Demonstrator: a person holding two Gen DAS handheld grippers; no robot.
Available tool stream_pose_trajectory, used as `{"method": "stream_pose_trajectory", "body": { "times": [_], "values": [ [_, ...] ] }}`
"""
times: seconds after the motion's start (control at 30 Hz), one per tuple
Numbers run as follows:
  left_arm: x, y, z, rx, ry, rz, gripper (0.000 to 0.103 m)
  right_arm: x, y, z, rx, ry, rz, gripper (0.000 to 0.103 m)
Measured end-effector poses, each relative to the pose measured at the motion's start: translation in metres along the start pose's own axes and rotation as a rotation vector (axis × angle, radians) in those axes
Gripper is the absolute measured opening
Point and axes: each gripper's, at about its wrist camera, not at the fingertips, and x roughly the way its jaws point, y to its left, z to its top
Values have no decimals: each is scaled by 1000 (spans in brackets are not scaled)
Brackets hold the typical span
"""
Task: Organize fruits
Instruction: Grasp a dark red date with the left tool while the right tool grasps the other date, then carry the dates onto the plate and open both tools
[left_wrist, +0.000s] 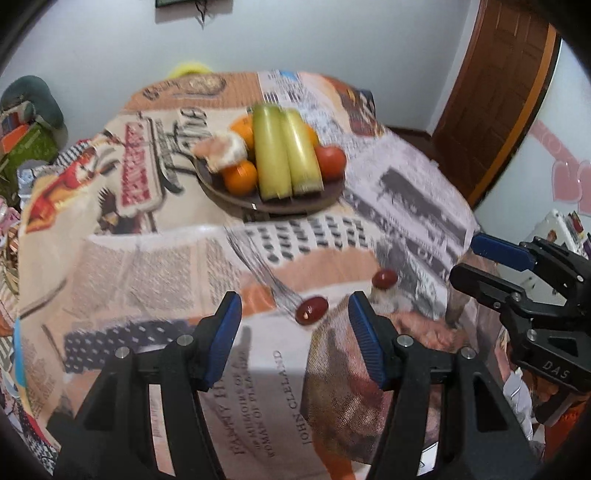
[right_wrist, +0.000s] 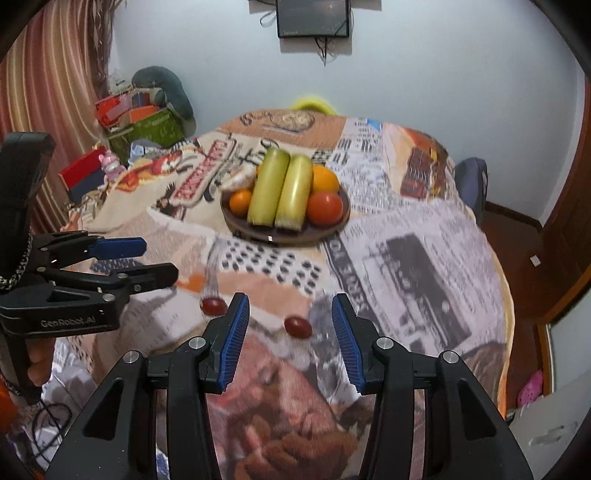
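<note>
Two small dark red fruits lie loose on the printed tablecloth: one (left_wrist: 312, 310) just ahead of my left gripper (left_wrist: 295, 325), the other (left_wrist: 384, 278) further right. In the right wrist view they show as the left fruit (right_wrist: 213, 305) and the right fruit (right_wrist: 297, 327), the latter between the tips of my right gripper (right_wrist: 290, 317). Both grippers are open and empty. A brown plate (right_wrist: 334, 230) at mid-table holds two green-yellow cobs (right_wrist: 280, 190), oranges (right_wrist: 325, 179), a red tomato (right_wrist: 325, 208) and a peeled fruit (left_wrist: 221, 149).
The tablecloth (right_wrist: 424, 258) drapes over a round table whose edges drop off left and right. Boxes and bags (right_wrist: 144, 118) are stacked at the back left by a curtain. A wooden door (left_wrist: 495, 96) stands at the right. A dark chair (right_wrist: 471, 184) sits behind the table.
</note>
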Motion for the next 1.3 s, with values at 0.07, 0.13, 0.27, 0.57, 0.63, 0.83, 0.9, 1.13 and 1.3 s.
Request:
{"method": "stream_pose_trajectory", "body": {
  "times": [0.07,0.13,0.27,0.57,0.63,0.83,0.9,1.13,1.3],
  "values": [
    [11,-1,-4,3,24,1,60,4,-2,-6,8,15,5,43],
    [20,-2,-6,3,43,-3,58,11,-4,-11,16,34,10,43],
    [38,-2,-9,-3,90,-27,51,25,-7,-18,24,66,22,43],
    [57,-3,-7,-11,105,-29,32,51,-14,-22,40,115,45,43],
    [57,-3,-7,-13,103,-50,24,56,-15,-22,53,123,50,43],
    [50,-2,-7,-12,85,-51,23,63,-13,-23,61,133,52,43],
    [45,1,-5,-20,70,-51,23,62,-13,-23,57,134,47,43],
    [26,10,3,-18,14,-11,23,66,-14,-19,60,130,44,43],
    [24,20,6,-33,3,12,23,75,-13,-17,57,142,43,43]
  ]
}}
